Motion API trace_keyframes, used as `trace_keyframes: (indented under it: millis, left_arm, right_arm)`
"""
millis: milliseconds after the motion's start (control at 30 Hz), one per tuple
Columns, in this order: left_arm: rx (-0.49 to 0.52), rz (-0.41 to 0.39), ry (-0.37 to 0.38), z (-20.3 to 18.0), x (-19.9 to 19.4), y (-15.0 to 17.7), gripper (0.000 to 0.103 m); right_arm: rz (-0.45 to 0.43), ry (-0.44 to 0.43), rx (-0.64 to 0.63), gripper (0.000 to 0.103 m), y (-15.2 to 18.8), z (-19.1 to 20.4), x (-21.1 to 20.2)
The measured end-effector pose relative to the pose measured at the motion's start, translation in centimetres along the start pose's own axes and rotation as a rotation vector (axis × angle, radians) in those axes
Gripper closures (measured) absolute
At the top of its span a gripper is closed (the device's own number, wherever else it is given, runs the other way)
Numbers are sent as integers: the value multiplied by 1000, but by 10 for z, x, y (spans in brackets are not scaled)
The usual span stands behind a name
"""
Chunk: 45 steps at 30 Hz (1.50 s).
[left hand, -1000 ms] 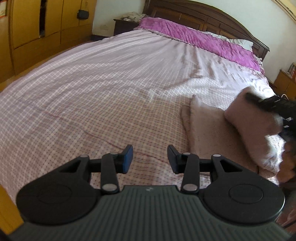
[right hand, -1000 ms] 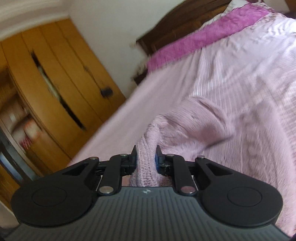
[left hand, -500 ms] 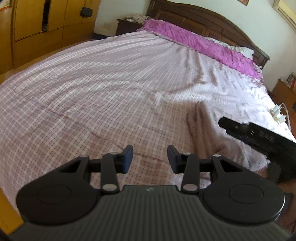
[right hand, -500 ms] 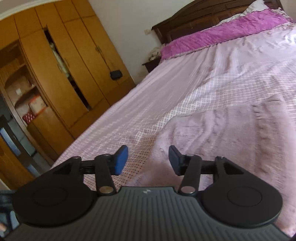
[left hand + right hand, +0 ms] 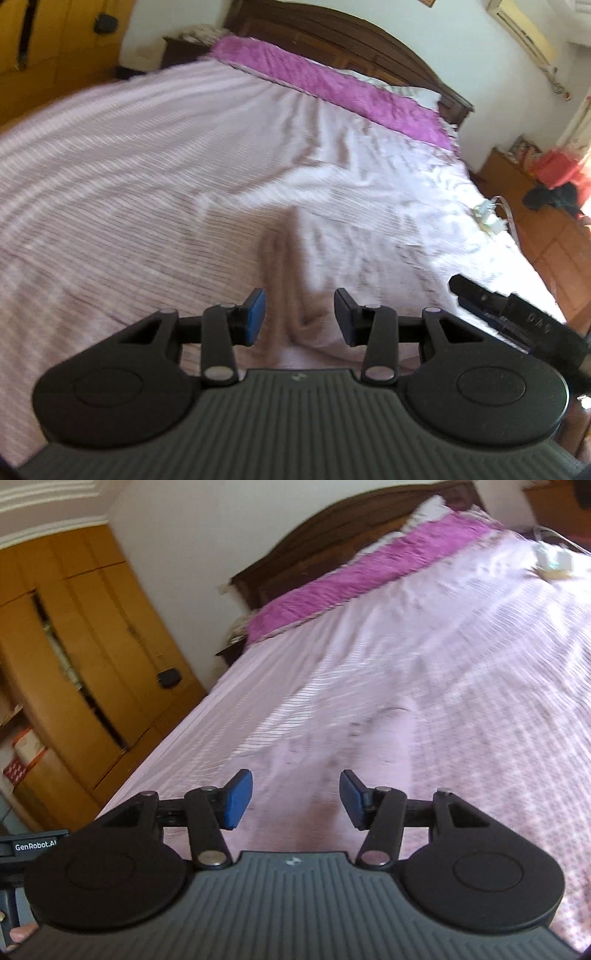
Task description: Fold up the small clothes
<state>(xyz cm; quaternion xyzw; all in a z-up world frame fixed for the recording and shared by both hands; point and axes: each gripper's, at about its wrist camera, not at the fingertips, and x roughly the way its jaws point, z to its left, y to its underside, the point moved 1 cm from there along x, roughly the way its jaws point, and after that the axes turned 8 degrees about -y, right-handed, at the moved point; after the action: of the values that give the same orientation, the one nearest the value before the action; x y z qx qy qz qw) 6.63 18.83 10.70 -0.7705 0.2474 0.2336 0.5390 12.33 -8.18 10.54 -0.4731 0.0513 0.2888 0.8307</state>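
A pale pink knitted garment [image 5: 284,280] lies on the checked pink bedsheet [image 5: 129,192], running away from me as a long rumpled strip; the view is blurred. My left gripper [image 5: 300,317] is open and empty just above its near end. The right gripper's finger [image 5: 491,301] shows at the right of the left wrist view. In the right wrist view my right gripper [image 5: 295,799] is open and empty over the garment's flat pink surface [image 5: 369,746].
A purple blanket [image 5: 332,88] and dark wooden headboard [image 5: 332,40] lie at the bed's far end. A wooden wardrobe [image 5: 74,664] stands left of the bed. A white charger with cable [image 5: 489,218] sits on the right bed edge, near a bedside cabinet [image 5: 517,173].
My right gripper has opened and let go of the pink garment, which now lies on the bed. My left gripper has moved right, over the garment's near end.
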Motion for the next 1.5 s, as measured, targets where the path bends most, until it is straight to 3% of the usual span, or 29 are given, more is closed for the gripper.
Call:
trace_keyframes:
  millis: [100, 333, 467, 500, 567, 600, 767, 900, 1000, 1167, 1333, 1400, 1500]
  left_arm:
    - [-14, 38, 41, -10, 14, 2, 60]
    - [15, 104, -32, -30, 49, 9, 60]
    - [15, 118, -31, -33, 63, 14, 54]
    - [19, 116, -30, -33, 66, 16, 56]
    - [36, 109, -33, -33, 70, 19, 79]
    - [47, 115, -39, -33, 71, 20, 81]
    - [122, 19, -90, -27, 37, 16, 84]
    - [67, 88, -109, -3, 48, 23, 84]
    - [40, 85, -97, 3, 51, 25, 81]
    - [34, 81, -63, -1, 45, 14, 75]
    - [44, 27, -60, -8, 35, 2, 47]
    - [54, 25, -50, -10, 39, -3, 47]
    - [50, 60, -43, -12, 56, -9, 47]
  right_arm:
    - [-4, 31, 23, 43, 2, -15, -7]
    - [4, 64, 65, 43, 2, -43, -5]
    - [26, 81, 91, 43, 5, -51, 1]
    - [32, 78, 102, 42, 8, -51, 2]
    - [44, 70, 120, 43, 9, -51, 2]
    - [49, 63, 122, 42, 8, -49, 1]
    - [86, -15, 50, 43, 9, -26, 6]
    - [128, 5, 1, 42, 24, -15, 21]
    - [134, 17, -31, 42, 25, -13, 22]
    - [142, -3, 47, 42, 17, -26, 19]
    - [129, -10, 88, 42, 8, -37, 13]
    - [127, -3, 114, 41, 6, -44, 13]
    - [132, -2, 164, 27, 5, -56, 15]
